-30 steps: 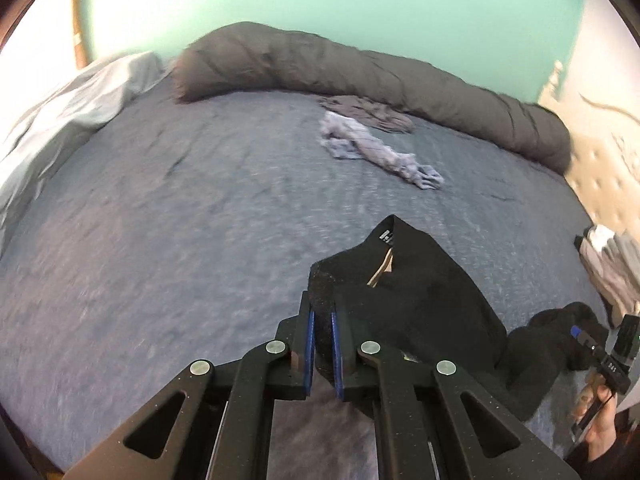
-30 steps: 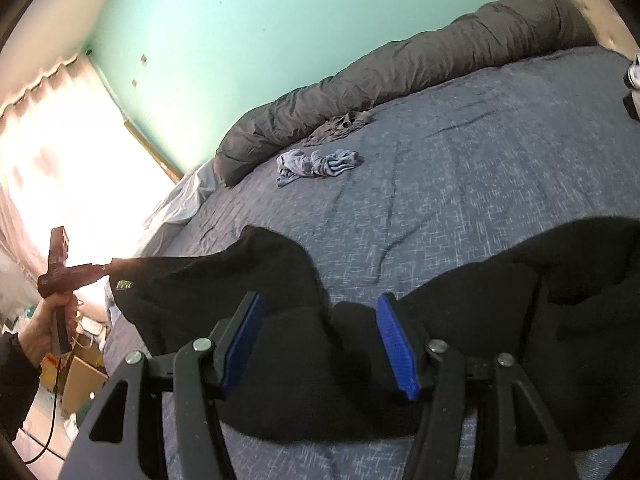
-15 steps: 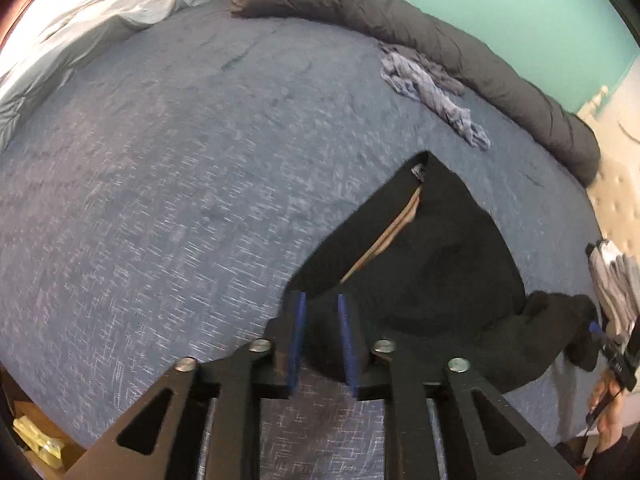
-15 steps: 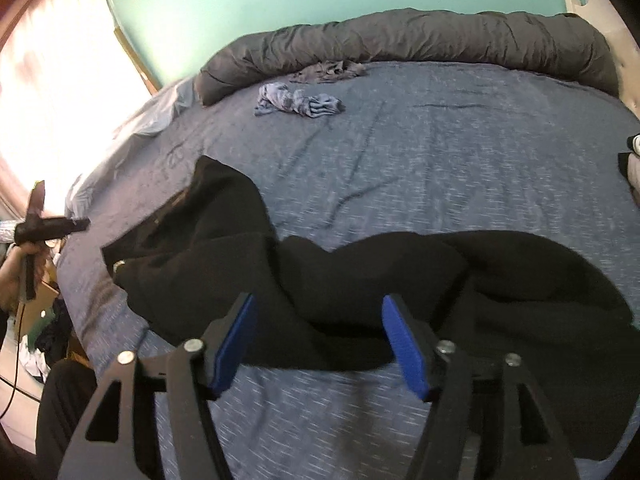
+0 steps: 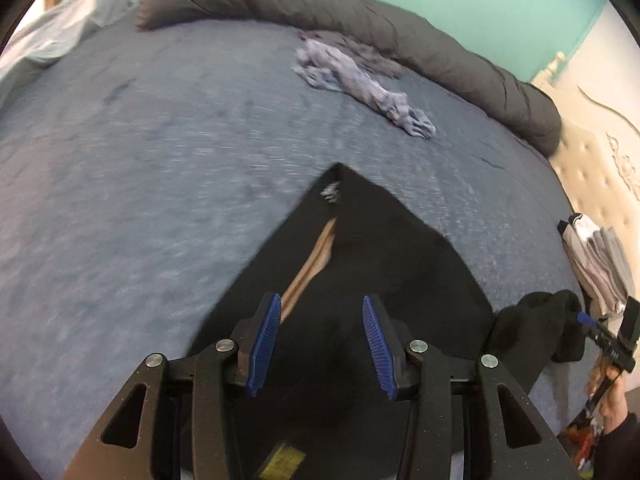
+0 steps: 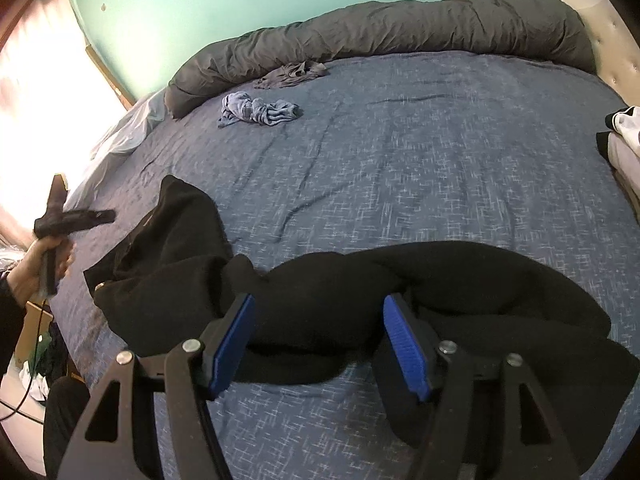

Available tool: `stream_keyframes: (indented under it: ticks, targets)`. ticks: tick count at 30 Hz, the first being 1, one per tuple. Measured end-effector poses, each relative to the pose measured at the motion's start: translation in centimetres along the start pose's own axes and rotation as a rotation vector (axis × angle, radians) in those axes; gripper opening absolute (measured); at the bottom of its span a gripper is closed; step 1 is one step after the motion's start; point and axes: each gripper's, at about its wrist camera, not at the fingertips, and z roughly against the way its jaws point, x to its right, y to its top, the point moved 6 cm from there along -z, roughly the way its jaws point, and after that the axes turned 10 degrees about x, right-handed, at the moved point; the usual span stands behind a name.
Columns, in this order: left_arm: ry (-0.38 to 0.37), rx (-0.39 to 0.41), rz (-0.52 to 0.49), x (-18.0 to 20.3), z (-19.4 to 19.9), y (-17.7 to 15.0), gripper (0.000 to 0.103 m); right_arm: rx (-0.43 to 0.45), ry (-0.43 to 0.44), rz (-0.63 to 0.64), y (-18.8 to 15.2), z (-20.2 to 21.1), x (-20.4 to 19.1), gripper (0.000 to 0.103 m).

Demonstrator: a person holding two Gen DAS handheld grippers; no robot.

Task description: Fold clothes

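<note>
The left gripper point(image 5: 322, 338) hangs over the waist end of the black garment point(image 5: 384, 264); its 2 blue pads point(image 5: 264, 336) are spreading apart, the cloth lying beneath and between them, ungripped. The right gripper point(image 6: 320, 340) is released too, jaws wide over the bunched middle of the black garment point(image 6: 320, 296), which sprawls across the blue bedspread point(image 6: 420, 160). Far ahead of both claws lies a crumpled light-blue garment point(image 6: 256, 110), with a rolled grey duvet point(image 6: 400, 36) beyond it. To the right gripper's right sits a stack of folded clothes point(image 6: 624, 136).
</note>
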Motion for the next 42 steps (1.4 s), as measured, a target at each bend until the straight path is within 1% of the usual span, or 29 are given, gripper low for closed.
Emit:
stream_keyframes:
  ticks: [4, 7, 10, 14, 16, 17, 18, 19, 20, 21, 22, 23, 27, 30, 34, 39, 42]
  targets:
    - [-0.005, -0.021, 0.004, 1.2, -4.1, 1.6, 0.047, 0.0, 0.002, -0.004, -0.3, -0.2, 0.9, 0.068]
    - [-0.005, -0.014, 0.026, 1.3, -6.8, 2.9, 0.047, 0.002, 0.005, -0.019, -0.3, -0.5, 1.7, 0.068]
    - [0.004, -0.011, 0.025, 1.2, -8.7, 3.9, 0.047, 0.002, 0.012, -0.033, -0.3, -0.8, 2.2, 0.068]
    - [-0.024, 0.002, 0.028, 1.0, -9.8, 5.1, 0.047, -0.006, 0.021, -0.027, -0.3, -1.4, 2.2, 0.068]
    - [-0.03, -0.003, 0.01, 1.2, -10.3, 5.3, 0.046, -0.009, 0.02, -0.018, -0.2, -1.7, 2.1, 0.068]
    - [-0.037, -0.008, 0.004, 1.3, -10.5, 5.4, 0.045, -0.008, 0.019, -0.016, -0.1, -1.8, 2.1, 0.068]
    - [-0.061, -0.017, 0.002, 1.5, -10.8, 5.4, 0.036, -0.008, 0.02, -0.017, 0.0, -1.8, 2.1, 0.068]
    - [-0.066, -0.02, -0.001, 1.6, -10.9, 5.4, 0.031, -0.007, 0.021, -0.018, 0.0, -1.9, 2.0, 0.068]
    - [-0.067, -0.022, -0.005, 1.7, -10.9, 5.4, 0.022, -0.007, 0.022, -0.018, 0.1, -1.9, 2.0, 0.068]
    - [-0.071, -0.021, -0.011, 1.8, -10.9, 5.4, 0.016, -0.006, 0.023, -0.017, 0.1, -2.0, 1.9, 0.068]
    - [-0.077, -0.02, -0.017, 1.9, -10.8, 5.4, 0.013, -0.007, 0.023, -0.014, 0.2, -2.1, 1.9, 0.068]
    - [-0.076, -0.011, -0.029, 2.0, -10.5, 5.5, 0.005, -0.006, 0.024, -0.012, 0.2, -2.1, 1.8, 0.068]
    - [-0.071, 0.045, -0.041, 1.7, -8.5, 6.6, 0.003, -0.012, 0.025, -0.003, 0.3, -2.3, 1.3, 0.068]
    - [-0.065, 0.097, -0.026, 0.9, -6.3, 8.2, 0.002, -0.01, 0.027, -0.002, 0.4, -2.4, 1.1, 0.068]
    - [-0.044, 0.175, 0.03, -0.8, -3.2, 10.9, 0.001, -0.005, 0.029, 0.006, 0.7, -2.4, 0.8, 0.068]
    - [0.015, 0.239, 0.096, -3.3, -1.6, 14.4, 0.001, -0.005, 0.022, 0.012, 1.3, -2.8, 0.8, 0.068]
    - [0.087, 0.265, 0.117, -5.0, -1.3, 15.6, 0.001, -0.004, 0.017, 0.018, 1.6, -3.0, 0.9, 0.068]
